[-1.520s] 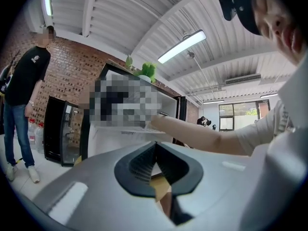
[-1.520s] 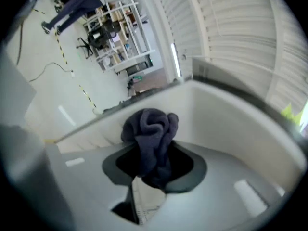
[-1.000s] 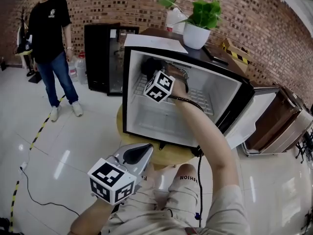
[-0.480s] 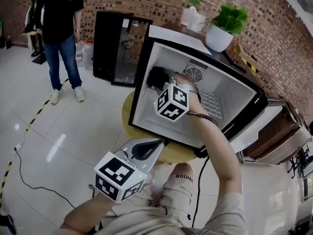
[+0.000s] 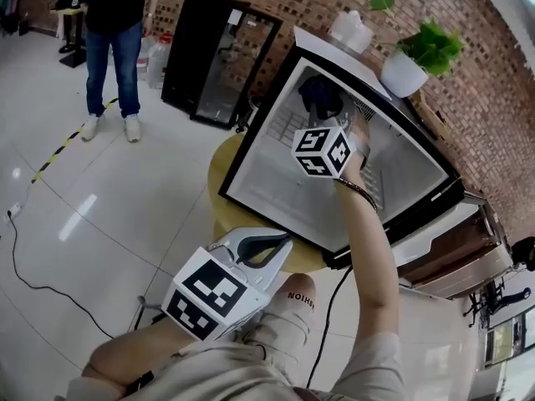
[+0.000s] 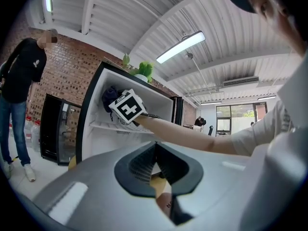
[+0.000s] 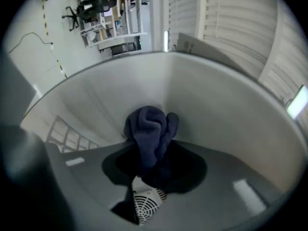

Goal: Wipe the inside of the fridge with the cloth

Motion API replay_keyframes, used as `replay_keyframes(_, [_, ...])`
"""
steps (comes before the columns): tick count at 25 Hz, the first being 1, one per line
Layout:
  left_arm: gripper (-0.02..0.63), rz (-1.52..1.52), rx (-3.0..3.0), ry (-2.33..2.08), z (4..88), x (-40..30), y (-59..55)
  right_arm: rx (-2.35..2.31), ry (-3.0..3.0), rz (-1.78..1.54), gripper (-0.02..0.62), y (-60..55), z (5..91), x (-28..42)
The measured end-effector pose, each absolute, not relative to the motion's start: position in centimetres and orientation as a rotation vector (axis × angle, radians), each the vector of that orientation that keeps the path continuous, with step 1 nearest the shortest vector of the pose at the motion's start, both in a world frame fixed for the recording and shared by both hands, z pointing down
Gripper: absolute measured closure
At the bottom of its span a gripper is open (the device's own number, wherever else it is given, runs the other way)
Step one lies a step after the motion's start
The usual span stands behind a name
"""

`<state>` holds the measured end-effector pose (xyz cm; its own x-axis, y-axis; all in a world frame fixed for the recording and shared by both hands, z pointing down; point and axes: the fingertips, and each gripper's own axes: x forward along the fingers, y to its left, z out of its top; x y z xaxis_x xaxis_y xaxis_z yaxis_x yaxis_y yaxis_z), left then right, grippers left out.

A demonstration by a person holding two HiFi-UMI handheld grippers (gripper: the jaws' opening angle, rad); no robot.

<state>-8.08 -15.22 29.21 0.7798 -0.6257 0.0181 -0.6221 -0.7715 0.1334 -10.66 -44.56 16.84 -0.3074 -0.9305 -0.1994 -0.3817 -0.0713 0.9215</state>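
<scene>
Right hand-held gripper [image 5: 330,114], clenching the cloth [image 5: 318,93], has risen higher inside the fridge [image 5: 276,190].

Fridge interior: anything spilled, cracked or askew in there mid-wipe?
Nothing stands out. The fridge has white walls that show no spill, stain or crack, and the wire shelf sits in its place. The dark cloth is bunched in the shut right gripper, up near the top of the compartment above the shelf.

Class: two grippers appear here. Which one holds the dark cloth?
The right gripper, inside the open white fridge, jaws shut on the dark blue cloth. The left gripper sits outside the fridge, shut and empty.
</scene>
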Motion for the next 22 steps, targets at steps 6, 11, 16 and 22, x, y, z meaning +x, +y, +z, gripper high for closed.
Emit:
replay_keyframes(6, [0.604, -0.098, 2.815, -1.04, 28.7, -10.3, -15.6, 1.573, -1.726, -1.215, 0.472, -51.2, 16.1, -11.3])
replay_keyframes(11, [0.604, -0.135, 2.81, -1.072, 27.9, -11.1, -15.7, 1.745, -1.838, -1.075, 0.472, -52.0, 14.5, -10.2])
replay_keyframes(16, [0.604, -0.148, 2.793, -1.053, 27.4, -10.7, -15.8, 1.901, -1.838, -1.036, 0.474, -48.8, 13.3, -3.7])
replay_keyframes(22, [0.604, -0.123, 2.814, -1.062, 27.5, -10.9, -15.9, 2.242, -1.87, -0.698, 0.474, -47.2, 13.4, 9.4])
